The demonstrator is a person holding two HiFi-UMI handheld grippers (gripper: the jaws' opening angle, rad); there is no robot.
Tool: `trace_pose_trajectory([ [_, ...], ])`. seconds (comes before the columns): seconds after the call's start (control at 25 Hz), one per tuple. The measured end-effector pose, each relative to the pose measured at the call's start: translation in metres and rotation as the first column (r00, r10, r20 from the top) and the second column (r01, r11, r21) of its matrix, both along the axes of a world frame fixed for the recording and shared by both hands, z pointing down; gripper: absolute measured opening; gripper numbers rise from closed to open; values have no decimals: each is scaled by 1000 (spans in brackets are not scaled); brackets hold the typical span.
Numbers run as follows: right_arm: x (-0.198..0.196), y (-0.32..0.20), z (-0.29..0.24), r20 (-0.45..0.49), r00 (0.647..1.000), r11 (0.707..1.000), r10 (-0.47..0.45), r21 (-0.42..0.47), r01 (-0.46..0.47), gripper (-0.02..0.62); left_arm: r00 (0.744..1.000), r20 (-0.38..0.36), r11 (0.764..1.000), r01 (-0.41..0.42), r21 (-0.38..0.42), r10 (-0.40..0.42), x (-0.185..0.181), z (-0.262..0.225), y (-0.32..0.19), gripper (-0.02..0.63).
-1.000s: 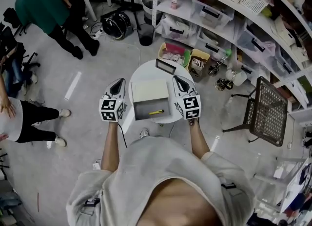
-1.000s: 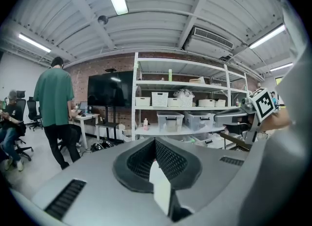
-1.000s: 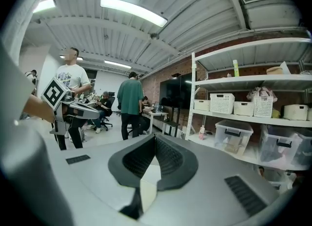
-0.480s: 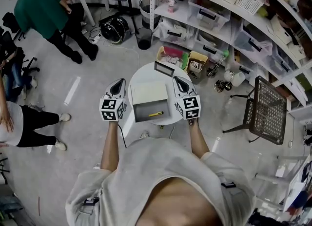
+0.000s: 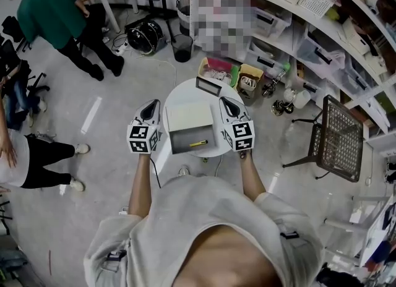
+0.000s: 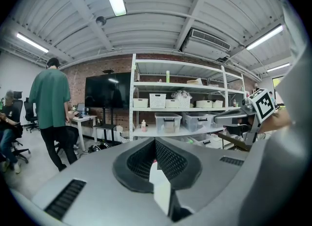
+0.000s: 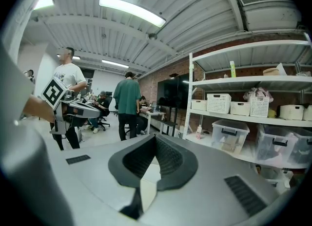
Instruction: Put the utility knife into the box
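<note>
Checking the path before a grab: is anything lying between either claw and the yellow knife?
Nothing visible does. The knife lies uncovered in the open box, with the shut, empty left claw and right claw on either side of the box.

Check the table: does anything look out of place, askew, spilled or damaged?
Nothing stands out. The knife lies inside the open box, which sits flat on the table. Nothing is spilled. The left gripper and right gripper flank the box, both shut and empty.
</note>
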State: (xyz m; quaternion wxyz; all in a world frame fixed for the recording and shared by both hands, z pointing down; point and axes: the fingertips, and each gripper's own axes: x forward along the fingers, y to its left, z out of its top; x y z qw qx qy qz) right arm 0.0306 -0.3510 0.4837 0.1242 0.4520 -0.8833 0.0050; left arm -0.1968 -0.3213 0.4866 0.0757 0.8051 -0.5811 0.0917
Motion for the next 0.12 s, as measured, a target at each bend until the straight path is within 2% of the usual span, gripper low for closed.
trace_pose_trajectory([
  [0.12, -2, 0, 1, -2, 1000, 1000, 0, -1, 0, 31, 1000, 1, 1000, -2, -1, 2, -1, 1, 0, 18],
])
